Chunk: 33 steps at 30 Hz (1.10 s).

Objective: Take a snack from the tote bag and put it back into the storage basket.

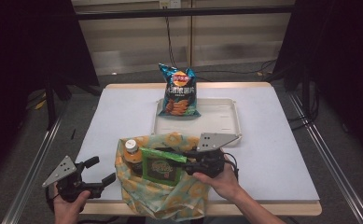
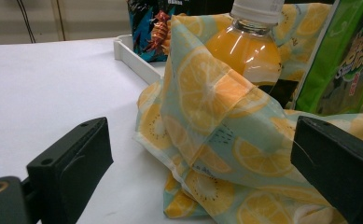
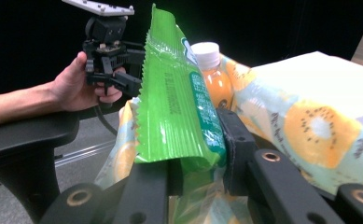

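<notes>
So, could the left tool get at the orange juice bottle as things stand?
Probably yes. The left tool is open beside the bag, and the bottle's cap and shoulder stand above the cloth. The bag's folded edge covers its lower body, so only a high grasp looks free.

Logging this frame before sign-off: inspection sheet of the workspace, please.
Surface: white table, bare around the items.
Job's things: green snack packet and orange drink bottle upright in a fruit-print cloth bag; blue chip bag stands at the edge of a cream tray.
Clutter: nothing seen.
Grippers: right gripper shut on the green snack packet; left gripper open beside the bag.
Cables: black cables on the floor behind the table.
Surroundings: dark curtains at both sides.
</notes>
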Tool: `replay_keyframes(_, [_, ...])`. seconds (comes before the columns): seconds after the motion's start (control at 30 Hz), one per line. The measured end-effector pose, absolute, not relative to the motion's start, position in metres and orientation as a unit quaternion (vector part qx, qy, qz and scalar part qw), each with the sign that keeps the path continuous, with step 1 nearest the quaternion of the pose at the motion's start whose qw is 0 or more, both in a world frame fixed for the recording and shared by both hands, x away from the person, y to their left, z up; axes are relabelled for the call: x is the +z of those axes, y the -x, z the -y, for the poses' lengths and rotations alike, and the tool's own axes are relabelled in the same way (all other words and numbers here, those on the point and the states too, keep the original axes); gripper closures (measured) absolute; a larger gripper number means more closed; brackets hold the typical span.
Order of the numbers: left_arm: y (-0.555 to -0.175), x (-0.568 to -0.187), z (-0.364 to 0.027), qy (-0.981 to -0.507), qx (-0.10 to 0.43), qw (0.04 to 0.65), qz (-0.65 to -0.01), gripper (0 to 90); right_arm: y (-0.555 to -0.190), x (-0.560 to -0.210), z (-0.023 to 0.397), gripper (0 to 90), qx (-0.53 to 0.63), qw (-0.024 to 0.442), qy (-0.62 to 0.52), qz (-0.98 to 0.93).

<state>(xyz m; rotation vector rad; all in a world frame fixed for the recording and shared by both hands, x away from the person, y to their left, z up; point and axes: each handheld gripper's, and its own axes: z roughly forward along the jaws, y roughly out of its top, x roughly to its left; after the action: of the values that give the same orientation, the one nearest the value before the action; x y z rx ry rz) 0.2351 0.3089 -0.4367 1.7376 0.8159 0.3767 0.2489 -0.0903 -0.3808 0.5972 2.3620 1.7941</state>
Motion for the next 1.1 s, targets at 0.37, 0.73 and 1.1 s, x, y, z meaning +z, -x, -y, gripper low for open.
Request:
replay_keyframes(0.37, [-0.235,-0.437,-0.308,-0.733,0.155,0.563,-0.349,5.0,-0.251,-0.367,0.099,73.8,0.601,0.072,-0.192,-0.773])
replay_keyframes(0.73, [-0.234,-0.436,-0.31,-0.734,0.155,0.567,-0.342,4.4,-0.258,-0.353,0.104,73.9,0.613,0.071,-0.197,-0.762])
replay_keyframes(1.1, [-0.234,-0.436,-0.311,-0.732,0.161,0.565,-0.345,3.9,-0.265,-0.334,0.109,73.9,0.619,0.082,-0.188,-0.758])
